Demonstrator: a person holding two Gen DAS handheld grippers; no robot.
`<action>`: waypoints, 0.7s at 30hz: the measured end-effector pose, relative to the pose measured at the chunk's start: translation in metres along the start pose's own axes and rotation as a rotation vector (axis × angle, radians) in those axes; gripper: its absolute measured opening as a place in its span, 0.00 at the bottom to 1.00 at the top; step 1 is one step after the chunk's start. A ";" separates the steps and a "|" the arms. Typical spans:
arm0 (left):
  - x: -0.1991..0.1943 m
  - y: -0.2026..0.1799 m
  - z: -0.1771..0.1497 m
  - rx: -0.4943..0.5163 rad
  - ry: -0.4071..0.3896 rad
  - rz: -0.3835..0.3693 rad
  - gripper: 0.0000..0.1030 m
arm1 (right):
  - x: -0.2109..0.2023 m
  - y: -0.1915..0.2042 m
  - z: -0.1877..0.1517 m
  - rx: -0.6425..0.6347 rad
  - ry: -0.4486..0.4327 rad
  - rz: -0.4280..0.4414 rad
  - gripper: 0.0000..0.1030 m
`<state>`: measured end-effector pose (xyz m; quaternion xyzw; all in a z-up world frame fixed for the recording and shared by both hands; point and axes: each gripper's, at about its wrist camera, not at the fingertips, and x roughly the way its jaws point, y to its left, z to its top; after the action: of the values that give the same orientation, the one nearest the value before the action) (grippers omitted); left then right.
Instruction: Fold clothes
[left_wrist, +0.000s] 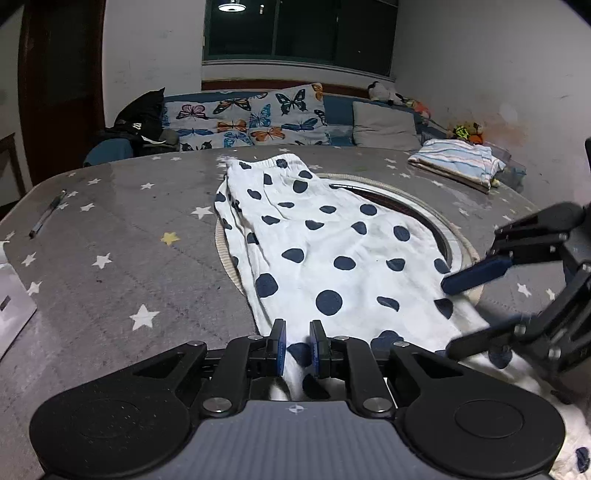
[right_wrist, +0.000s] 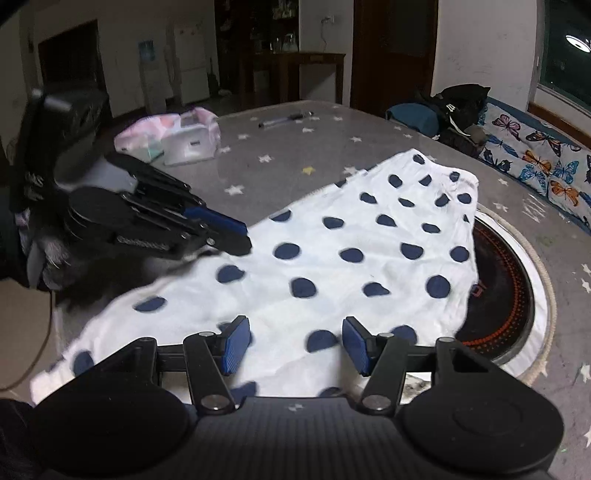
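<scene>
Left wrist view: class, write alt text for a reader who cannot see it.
The left claw pinches the near edge of white polka-dot shorts spread on a grey star-print table. The right claw stands open at the shorts' right edge. A folded striped garment lies at the table's far side.

Both the left gripper (left_wrist: 297, 345) and right gripper (right_wrist: 291, 345) have black linkages, silver screws, blue-padded jaws.

White garment (left_wrist: 332, 251) with navy dots, grey star-printed tablecloth (left_wrist: 129, 236), blue-striped folded cloth (left_wrist: 458, 162)
</scene>
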<state>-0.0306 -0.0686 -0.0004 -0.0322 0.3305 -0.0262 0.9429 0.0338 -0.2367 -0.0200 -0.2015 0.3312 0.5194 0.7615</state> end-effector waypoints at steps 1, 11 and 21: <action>-0.004 -0.002 0.001 0.002 -0.009 -0.006 0.15 | 0.002 0.004 0.000 -0.006 0.004 0.009 0.55; -0.032 -0.037 -0.001 0.089 -0.038 -0.144 0.15 | -0.006 0.031 -0.005 -0.071 0.002 0.018 0.56; -0.032 -0.046 -0.033 0.155 0.008 -0.128 0.15 | -0.018 0.045 -0.019 -0.088 0.014 0.030 0.56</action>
<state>-0.0776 -0.1139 -0.0022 0.0198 0.3285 -0.1120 0.9376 -0.0177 -0.2440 -0.0190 -0.2334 0.3162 0.5433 0.7418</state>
